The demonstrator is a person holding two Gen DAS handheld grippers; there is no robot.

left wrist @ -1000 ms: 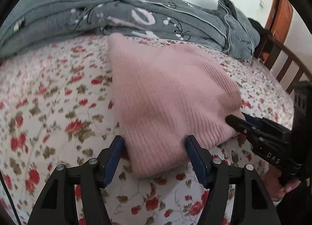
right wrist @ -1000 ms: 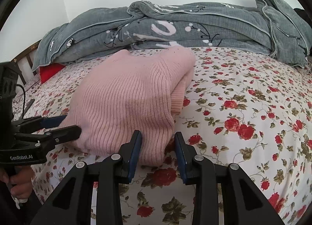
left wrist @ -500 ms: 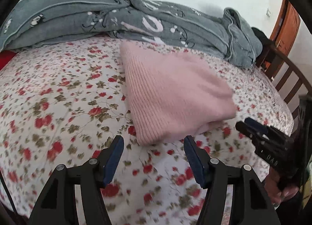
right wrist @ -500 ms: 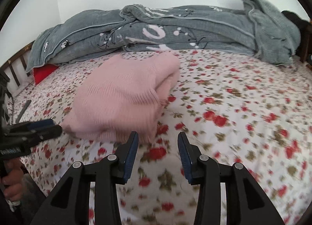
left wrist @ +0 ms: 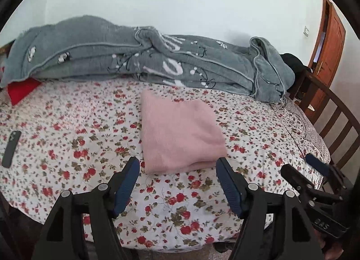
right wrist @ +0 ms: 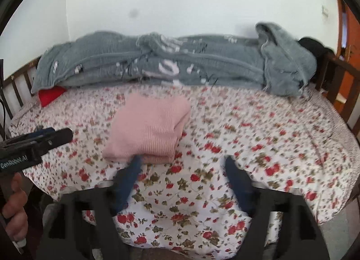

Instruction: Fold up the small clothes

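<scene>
Sweater (left wrist: pixel 180 133), soft and pink, lies folded in a neat block in the middle of the bed (left wrist: pixel 67 147) in the left wrist view, and nothing touches it. The left gripper (left wrist: pixel 177 183) hangs just in front of its near edge, its blue fingers (left wrist: pixel 126 183) spread and opening, with only flowery sheet between them. Over at the right edge of this view sits the right gripper (left wrist: pixel 315 174), also away from the sweater. A grey blanket (left wrist: pixel 157 64) is piled along the wall behind, and a dark phone (left wrist: pixel 11 147) rests far off to the left. In the right wrist view the picture is blurry, but the pink sweater (right wrist: pixel 150 129) shows its stacked layers at the near edge. The right gripper (right wrist: pixel 182 169) has its fingers (right wrist: pixel 236 181) wide and opening, and nothing is held. The left gripper (right wrist: pixel 51 136) pokes in from the left, with a hand (right wrist: pixel 13 206) around its handle. The fold looks done, I think. To do this step well, both grippers should pull away without bumping the pile, so the layers stay flat and tidy.
</scene>
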